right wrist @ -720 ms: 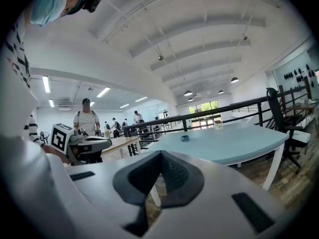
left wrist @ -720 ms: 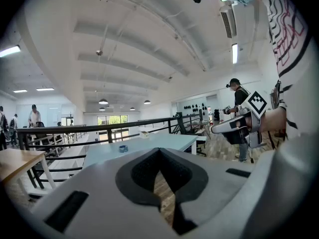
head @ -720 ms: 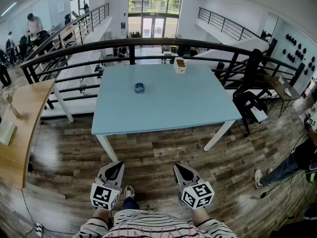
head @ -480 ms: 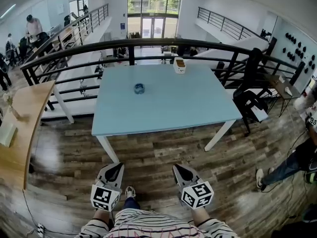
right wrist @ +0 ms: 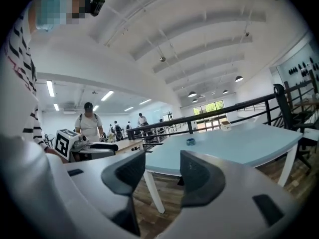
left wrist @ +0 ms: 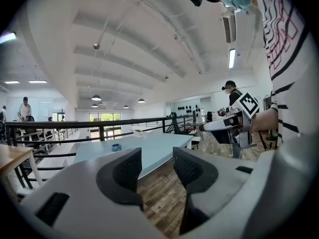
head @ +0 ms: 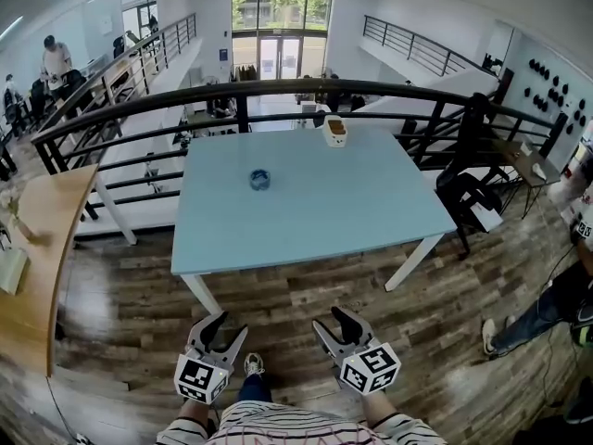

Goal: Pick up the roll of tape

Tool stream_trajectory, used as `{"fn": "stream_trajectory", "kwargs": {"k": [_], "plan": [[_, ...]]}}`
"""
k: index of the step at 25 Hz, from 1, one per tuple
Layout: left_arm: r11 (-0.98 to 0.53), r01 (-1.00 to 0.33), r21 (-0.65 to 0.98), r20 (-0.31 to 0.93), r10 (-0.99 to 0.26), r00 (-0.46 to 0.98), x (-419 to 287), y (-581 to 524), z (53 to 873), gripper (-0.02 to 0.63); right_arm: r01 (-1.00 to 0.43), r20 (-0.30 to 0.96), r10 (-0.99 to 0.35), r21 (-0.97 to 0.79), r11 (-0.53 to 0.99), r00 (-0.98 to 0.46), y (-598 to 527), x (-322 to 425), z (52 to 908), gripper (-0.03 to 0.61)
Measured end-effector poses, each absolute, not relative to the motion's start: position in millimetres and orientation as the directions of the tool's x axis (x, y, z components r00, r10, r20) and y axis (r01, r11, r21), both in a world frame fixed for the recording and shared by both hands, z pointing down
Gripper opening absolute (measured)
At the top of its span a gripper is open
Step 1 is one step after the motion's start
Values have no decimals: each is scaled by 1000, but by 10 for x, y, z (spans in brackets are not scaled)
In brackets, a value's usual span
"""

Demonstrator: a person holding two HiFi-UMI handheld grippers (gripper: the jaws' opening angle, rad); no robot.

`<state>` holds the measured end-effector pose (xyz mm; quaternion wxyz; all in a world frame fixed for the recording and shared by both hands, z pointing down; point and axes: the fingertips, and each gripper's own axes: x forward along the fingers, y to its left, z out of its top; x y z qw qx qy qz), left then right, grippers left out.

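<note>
While both tools are held low in front of the person, one plank floor point(head: 306, 290) is seen spread under everything, and a wide strip of it lies bare between the tools and the near edge of the single light blue table point(head: 371, 211). Two white table legs are counted at that near edge. One dark railing point(head: 278, 85) is curved just behind the far edge of the table. One wooden counter point(head: 42, 239) is set well apart to the left, and one black chair point(head: 466, 193) is placed by the table's right side.

Two grippers are counted. The left gripper point(head: 222, 330) is held with its jaws apart and nothing is caught between them; only floor and the table's edge are framed in the gap. The right gripper point(head: 332, 324) is likewise spread wide and nothing is gripped.

Two small things are counted on the tabletop. One white box point(head: 335, 130) is stood at the far edge, near the railing. One roll of tape point(head: 260, 179) is laid flat on the far left part of the top, well in from every edge and well apart from the box, with bare tabletop left all round it. It is seen as a small blue ring, darker in the middle, and it is untouched by either gripper.
</note>
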<state>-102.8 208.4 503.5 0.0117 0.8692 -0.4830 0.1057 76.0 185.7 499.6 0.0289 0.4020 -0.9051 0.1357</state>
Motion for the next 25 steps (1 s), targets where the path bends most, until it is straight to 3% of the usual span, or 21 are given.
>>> {"fn": "stream_trajectory", "kwargs": {"k": [25], "plan": [[-617, -779, -113, 215, -781, 587, -2243, -253, 4912, 193, -839, 178, -827, -234, 491, -534, -213, -111, 4933, 210]]}}
